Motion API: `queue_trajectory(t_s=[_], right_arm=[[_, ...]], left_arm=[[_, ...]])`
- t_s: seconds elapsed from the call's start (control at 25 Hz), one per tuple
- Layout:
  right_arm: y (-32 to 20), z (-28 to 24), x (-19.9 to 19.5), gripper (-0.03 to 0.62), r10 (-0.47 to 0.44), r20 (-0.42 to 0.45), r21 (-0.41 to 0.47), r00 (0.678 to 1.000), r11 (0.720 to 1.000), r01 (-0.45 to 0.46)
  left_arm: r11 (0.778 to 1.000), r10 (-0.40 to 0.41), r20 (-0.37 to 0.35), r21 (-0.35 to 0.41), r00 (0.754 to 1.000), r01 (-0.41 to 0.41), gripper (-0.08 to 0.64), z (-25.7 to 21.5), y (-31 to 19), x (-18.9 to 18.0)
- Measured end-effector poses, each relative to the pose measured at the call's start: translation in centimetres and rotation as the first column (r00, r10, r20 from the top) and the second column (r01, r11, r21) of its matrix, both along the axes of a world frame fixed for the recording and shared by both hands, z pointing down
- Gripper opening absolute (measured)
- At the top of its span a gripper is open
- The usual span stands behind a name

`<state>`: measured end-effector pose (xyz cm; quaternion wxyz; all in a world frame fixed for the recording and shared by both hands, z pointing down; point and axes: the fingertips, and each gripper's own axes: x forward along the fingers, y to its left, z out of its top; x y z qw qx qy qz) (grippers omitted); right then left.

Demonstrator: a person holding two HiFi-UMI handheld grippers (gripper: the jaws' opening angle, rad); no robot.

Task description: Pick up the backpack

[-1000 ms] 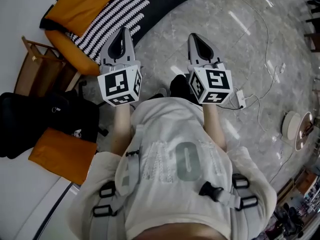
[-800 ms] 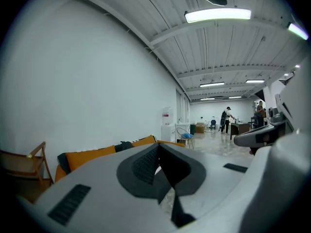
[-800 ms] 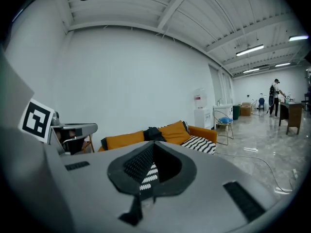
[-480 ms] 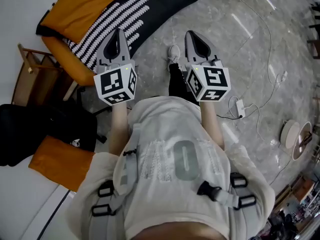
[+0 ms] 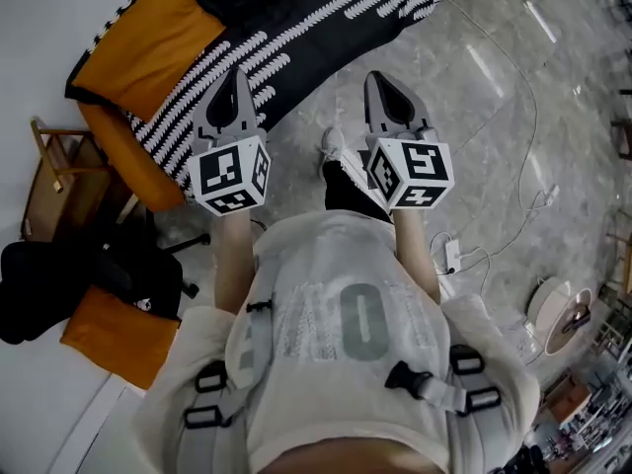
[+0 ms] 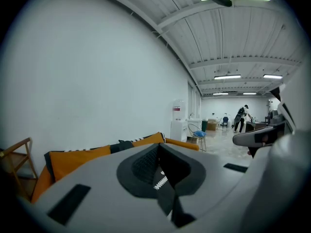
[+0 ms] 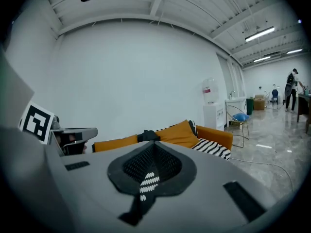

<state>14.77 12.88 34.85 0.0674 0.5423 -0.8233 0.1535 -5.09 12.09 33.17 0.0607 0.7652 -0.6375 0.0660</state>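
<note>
At the far left of the head view, the black bag that seems to be the backpack [image 5: 84, 284] sits off the near end of the orange sofa [image 5: 128, 47]. It lies past a wooden chair [image 5: 49, 176] and against an orange cushion [image 5: 114, 334], and neither gripper touches it. A second ago it lay nearer the marker cubes; now it has dropped back toward the person's elbow, while the sofa fills more of the upper left. The sofa's black-and-white striped throw [image 5: 306, 28] now stretches above both grippers, where earlier it ended short of the right one. The left gripper [image 5: 232, 75] points at the sofa with jaws pressed together on nothing, as before. A white shoe [image 5: 334, 146] has stepped out between the grippers. The right gripper [image 5: 381, 79] is likewise closed and empty. Right of the sofa, a white cable [image 5: 533, 117] trails over the marble floor [image 5: 494, 196].
</note>
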Motion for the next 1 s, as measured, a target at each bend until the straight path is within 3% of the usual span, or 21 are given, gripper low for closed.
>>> queue_trajectory(t_s=[0.28, 0.48, 0.68, 0.88, 1.0], right_arm=[[-10.5, -0.1, 2.9, 0.006, -0.014, 0.012, -0.016, 1.000, 1.000, 0.014], [-13.7, 1.1, 3.6, 0.006, -0.021, 0.024, -0.059, 0.999, 0.998, 0.022], [-16.3, 2.0, 2.2, 0.007, -0.067, 0.021, -0.080, 0.998, 0.994, 0.069], [-18.8, 0.9, -0.5, 0.007, -0.125, -0.002, -0.046, 0.992, 0.991, 0.125], [-20.7, 0.0, -2.2, 0.006, -0.151, -0.018, -0.027, 0.988, 0.988, 0.151]], left_arm=[[1.000, -0.015, 0.009, -0.003, 1.000, 0.015, 0.020, -0.6, -10.3, 2.7], [0.999, -0.027, 0.013, -0.041, 1.000, 0.028, 0.020, 0.4, -12.7, 3.3], [0.995, -0.080, -0.002, -0.066, 0.997, 0.080, 0.020, 1.2, -14.3, 1.6], [0.987, -0.157, -0.072, -0.042, 0.985, 0.154, 0.020, 0.8, -15.9, -1.5], [0.985, -0.175, -0.062, -0.021, 0.983, 0.174, 0.020, 0.0, -17.4, -3.0]])
